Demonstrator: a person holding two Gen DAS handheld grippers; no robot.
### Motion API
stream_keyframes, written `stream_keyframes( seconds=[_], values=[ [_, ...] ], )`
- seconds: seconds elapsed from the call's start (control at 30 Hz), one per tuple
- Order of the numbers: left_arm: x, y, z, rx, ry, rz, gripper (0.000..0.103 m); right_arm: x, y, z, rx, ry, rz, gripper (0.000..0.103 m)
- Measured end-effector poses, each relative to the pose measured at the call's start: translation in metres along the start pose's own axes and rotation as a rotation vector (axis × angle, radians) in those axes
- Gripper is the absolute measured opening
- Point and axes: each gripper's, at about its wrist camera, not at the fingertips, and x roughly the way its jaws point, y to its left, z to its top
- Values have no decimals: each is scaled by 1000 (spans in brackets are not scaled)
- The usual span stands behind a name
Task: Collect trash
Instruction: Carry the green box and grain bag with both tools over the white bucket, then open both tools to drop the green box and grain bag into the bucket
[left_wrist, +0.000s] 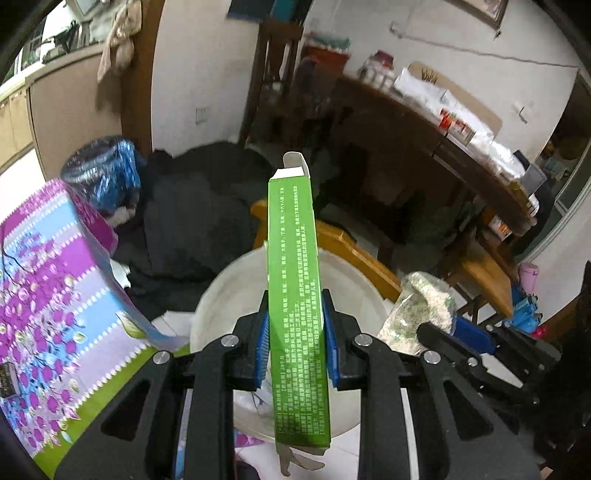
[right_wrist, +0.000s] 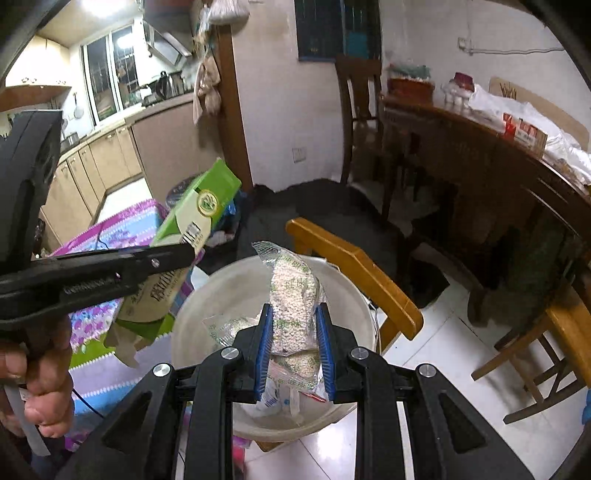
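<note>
Trash is in both grippers, held above a white bucket (right_wrist: 207, 306) that stands on the pale tiled floor (right_wrist: 436, 354). A long green carton (left_wrist: 297, 295), its end flaps open, is clamped between the blue pads of the left gripper (left_wrist: 297, 343) and sticks out forward over the bucket's mouth. A clear plastic packet of small white pellets (right_wrist: 293, 299) is pinched between the pads of the right gripper (right_wrist: 293, 347), also over the bucket. A person's hand (right_wrist: 40, 373) grips the left tool's handle at the edge of the right wrist view.

Inside the bucket lie several crumpled clear wrappers (right_wrist: 225, 326) with green print, plus other small packets lower down that are hard to make out.

Just beside the bucket, a surface covered in a purple, blue and green flowered cloth (left_wrist: 55, 280) sits on one side and a light wooden chair (right_wrist: 354, 269) on the other. A dark cloth heap (left_wrist: 192, 221) lies behind, near a bin lined with a blue bag (left_wrist: 110, 173). Further back stand a dark wooden table (right_wrist: 480, 147) loaded with bags and boxes, a dark chair (right_wrist: 358, 96), a white wall, and a doorway to a kitchen with beige cabinets (right_wrist: 110, 155).
</note>
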Motion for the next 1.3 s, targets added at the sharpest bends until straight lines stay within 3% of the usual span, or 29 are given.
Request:
stream_keyframes(
  seconds=[0.17, 0.47, 1.3],
  values=[
    [20, 5, -8, -2, 59, 36, 23, 18, 2, -7, 5, 38, -9, 24],
    [26, 5, -13, 23, 80, 65, 23, 47, -4, -12, 46, 82, -9, 24],
    [39, 3, -12, 43, 88, 105, 23, 51, 1, -11, 65, 99, 3, 25]
  ],
)
